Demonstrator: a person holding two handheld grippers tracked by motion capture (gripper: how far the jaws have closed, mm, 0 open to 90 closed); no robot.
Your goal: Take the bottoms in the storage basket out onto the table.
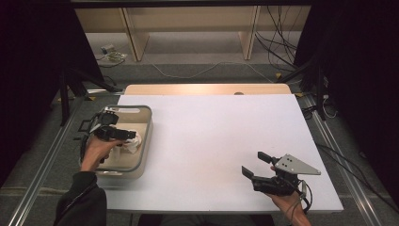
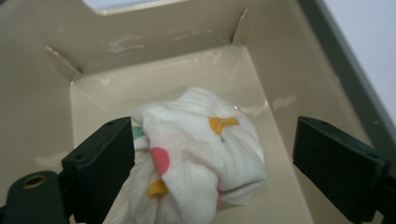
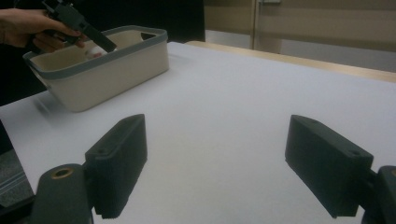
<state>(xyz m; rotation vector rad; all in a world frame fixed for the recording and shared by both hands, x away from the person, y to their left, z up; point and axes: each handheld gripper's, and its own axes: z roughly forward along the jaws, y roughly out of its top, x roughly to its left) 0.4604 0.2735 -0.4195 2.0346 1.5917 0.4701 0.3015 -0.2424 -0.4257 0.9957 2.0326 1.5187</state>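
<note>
The left gripper [image 2: 212,170] hangs in the beige bin [image 1: 146,141] at the table's left, jaws apart around the bunched spotted cloth [image 2: 198,149]; the right gripper [image 1: 256,165], also spread, idles well apart.

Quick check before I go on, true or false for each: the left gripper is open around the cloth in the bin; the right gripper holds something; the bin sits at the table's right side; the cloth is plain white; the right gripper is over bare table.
1. The left gripper is open around the cloth in the bin. True.
2. The right gripper holds something. False: its jaws stand open with nothing between them.
3. The bin sits at the table's right side. False: it is at the left.
4. The cloth is plain white. False: it has coloured spots.
5. The right gripper is over bare table. True.
</note>
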